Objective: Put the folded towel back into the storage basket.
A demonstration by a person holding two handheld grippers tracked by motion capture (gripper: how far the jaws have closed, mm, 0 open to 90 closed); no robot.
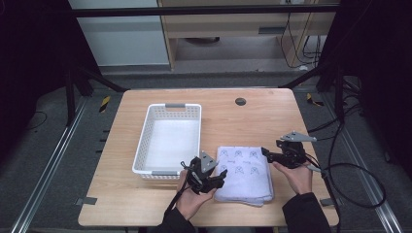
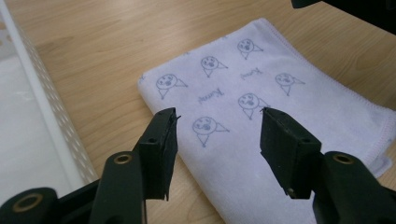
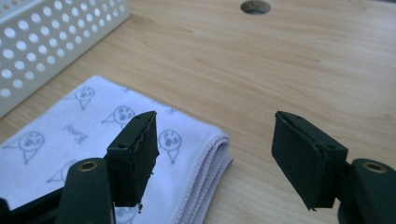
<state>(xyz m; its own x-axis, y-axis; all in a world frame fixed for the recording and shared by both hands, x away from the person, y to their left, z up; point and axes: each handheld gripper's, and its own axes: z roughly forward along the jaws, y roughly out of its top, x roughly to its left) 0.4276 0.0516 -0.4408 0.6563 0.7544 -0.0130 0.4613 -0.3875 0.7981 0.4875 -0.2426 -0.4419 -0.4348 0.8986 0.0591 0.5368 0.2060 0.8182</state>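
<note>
Near the front edge of the pale wooden table (image 1: 252,99), just right of the white basket (image 1: 168,141), a folded towel (image 1: 244,174) is laid flat; it is soft, lilac-white cloth in a rectangular stack, printed with small cartoon faces and stitched along its hems. The basket is rectangular plastic with perforated walls and grey handle strips at its two short ends, and its inside is seen bare. At the towel's left edge the left gripper (image 1: 219,178) is held with its black, ridged jaws spread wide, poised over the cloth without anything clamped between them. At the towel's far right corner the right gripper (image 1: 266,152) is likewise held released, its jaws wide apart above the layered folds and bare wood. Beyond the towel a round dark hole (image 1: 240,101) is set into the tabletop. Nothing is placed between the towel and the basket.
</note>
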